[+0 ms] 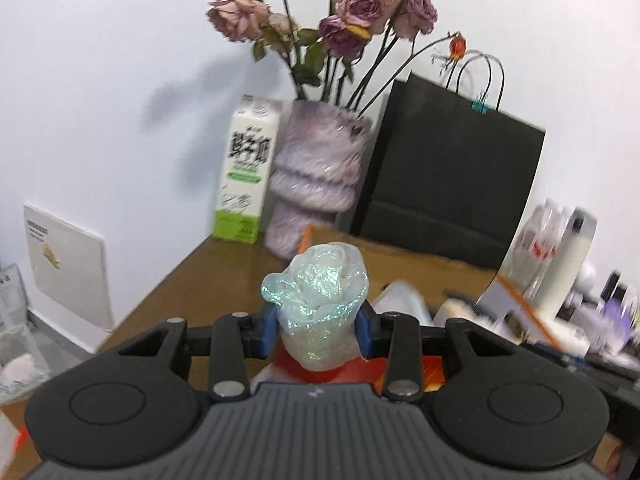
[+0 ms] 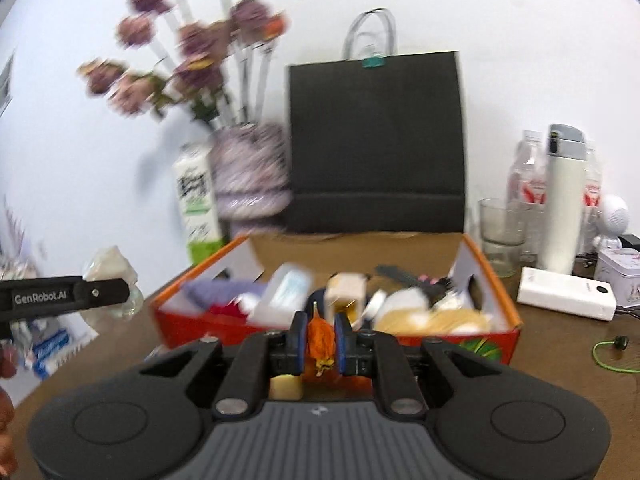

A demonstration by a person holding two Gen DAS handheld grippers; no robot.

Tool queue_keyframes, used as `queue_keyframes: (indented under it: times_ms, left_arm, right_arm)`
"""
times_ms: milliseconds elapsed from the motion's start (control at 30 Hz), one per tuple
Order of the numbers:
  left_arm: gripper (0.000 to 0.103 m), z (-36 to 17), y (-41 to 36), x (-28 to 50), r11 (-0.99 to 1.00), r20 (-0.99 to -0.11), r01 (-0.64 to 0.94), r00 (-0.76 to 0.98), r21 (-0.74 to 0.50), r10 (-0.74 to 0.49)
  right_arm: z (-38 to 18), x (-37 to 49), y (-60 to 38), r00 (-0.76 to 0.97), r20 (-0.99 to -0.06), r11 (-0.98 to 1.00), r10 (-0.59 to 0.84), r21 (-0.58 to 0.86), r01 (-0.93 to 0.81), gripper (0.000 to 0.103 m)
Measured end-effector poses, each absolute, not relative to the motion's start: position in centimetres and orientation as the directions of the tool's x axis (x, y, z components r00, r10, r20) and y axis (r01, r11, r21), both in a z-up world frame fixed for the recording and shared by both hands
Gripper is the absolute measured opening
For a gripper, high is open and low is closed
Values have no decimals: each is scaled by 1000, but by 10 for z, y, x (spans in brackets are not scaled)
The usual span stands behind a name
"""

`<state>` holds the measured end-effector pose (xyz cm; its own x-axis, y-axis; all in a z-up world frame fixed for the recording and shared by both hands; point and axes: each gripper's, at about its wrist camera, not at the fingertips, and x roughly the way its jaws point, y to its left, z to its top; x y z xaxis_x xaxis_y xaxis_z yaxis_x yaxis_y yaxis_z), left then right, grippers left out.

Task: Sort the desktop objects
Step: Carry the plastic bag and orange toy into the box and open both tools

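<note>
Brown wooden desk, orange cardboard box, black paper bag, milk carton, vase, white power bank

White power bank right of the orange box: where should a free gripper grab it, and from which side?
Take the white power bank across its short width, near the middle, coming straight down from above. It lies flat on the table as a long slab, so the narrow sides suit the jaws. The tin crowds its far right end.

- The left gripper is held level, its blue pads closed against something between them.
- The right gripper is also level, its pads pinched narrowly together, gripping as well.
</note>
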<state>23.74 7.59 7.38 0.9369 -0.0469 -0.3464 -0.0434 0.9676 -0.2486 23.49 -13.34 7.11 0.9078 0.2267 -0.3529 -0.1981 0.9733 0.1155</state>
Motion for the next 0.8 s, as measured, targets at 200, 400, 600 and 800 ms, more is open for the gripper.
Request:
queue_keyframes:
  times_ms: [200,400,600,800]
  left_arm:
    - [38,78,37,274,968,-326,-8,942,-250,-77]
    - [39,72,20,310,975,-334,0,940,-223,-77]
    - [45,58,22,334,980,-377,-24,925,-200,-54]
    - [103,57,25,336,979,-370,-58,929,-195,-18]
  right_arm:
    - [73,270,-155,917,-345,978,201,129,-166,13]
    - [65,309,-159,913,-359,979,196,125,-161,13]
    - [56,331,-157,902,-383,980,198,101,-172,13]
    - [53,339,-161,885,-409,974,223,123,-188,103]
